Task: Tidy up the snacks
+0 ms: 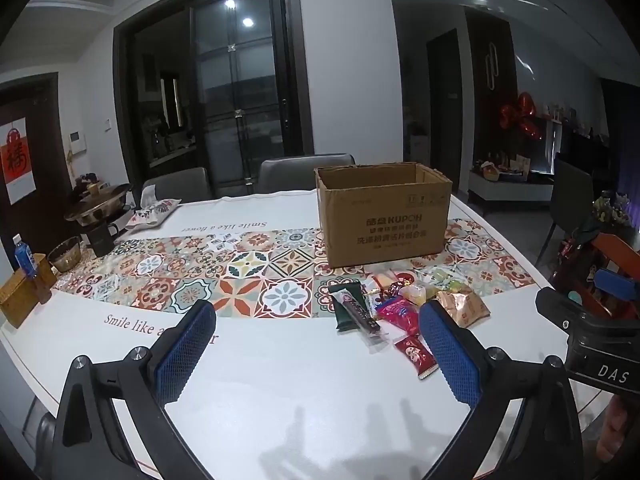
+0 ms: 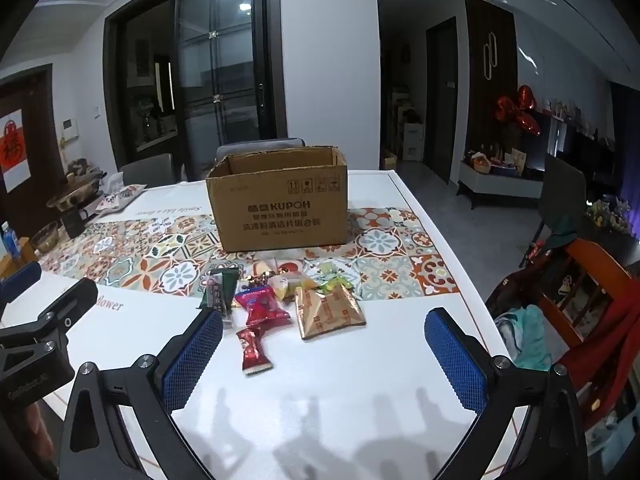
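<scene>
Both claws spread wide and empty, left claw (image 1: 316, 332), right claw (image 2: 324, 340), red packet (image 2: 253, 350) on tabletop (image 2: 320, 400) between right claw's fingers, long axis pointing toward box (image 2: 280, 204)

An open brown box (image 2: 280, 204), flaps up and dark print on its front, stands upright on the patterned strip of the table (image 2: 328, 380). Just in front of it the snacks lie in a loose heap. A gold foil pack (image 2: 329, 312) lies flat at the heap's right side. A pink wrapper (image 2: 265, 307) lies beside it, and a small red wrapper (image 2: 253, 350) sits nearest the table's front edge, slightly apart. At the left a dark green bar (image 1: 349, 307) lies under a long, clear-ended maroon stick (image 1: 362, 314). Behind these, touching one another, are pale yellow, green and red candies (image 2: 296, 278), too small to tell apart.
</scene>
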Tool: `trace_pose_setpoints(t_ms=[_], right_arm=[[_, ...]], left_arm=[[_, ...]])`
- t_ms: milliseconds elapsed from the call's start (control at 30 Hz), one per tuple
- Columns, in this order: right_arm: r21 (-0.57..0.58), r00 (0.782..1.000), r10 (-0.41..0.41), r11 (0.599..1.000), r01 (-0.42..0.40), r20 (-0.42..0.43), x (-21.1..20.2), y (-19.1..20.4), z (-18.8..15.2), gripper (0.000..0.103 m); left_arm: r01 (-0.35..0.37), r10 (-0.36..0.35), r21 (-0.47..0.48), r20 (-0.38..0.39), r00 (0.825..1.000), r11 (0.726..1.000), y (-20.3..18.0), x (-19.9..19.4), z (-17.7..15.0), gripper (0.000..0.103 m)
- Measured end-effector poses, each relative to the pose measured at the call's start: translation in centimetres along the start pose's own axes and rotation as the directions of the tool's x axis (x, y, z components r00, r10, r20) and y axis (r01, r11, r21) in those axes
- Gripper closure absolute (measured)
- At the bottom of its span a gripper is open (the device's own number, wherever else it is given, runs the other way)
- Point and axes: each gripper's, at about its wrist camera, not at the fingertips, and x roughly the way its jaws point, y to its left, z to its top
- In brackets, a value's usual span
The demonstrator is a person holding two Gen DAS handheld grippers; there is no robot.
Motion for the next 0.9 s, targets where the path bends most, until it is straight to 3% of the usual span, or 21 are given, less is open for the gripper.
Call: trace_pose_setpoints(t_ms=[900], right_arm=[[-0.007, 1.0, -0.002, 1.0, 0.002, 0.011, -0.06, -0.09, 0.4, 0.001]], left_arm=[[-0.004, 0.004, -0.004, 0.007, 1.0, 1.0, 0.15, -0.12, 0.05, 0.0]])
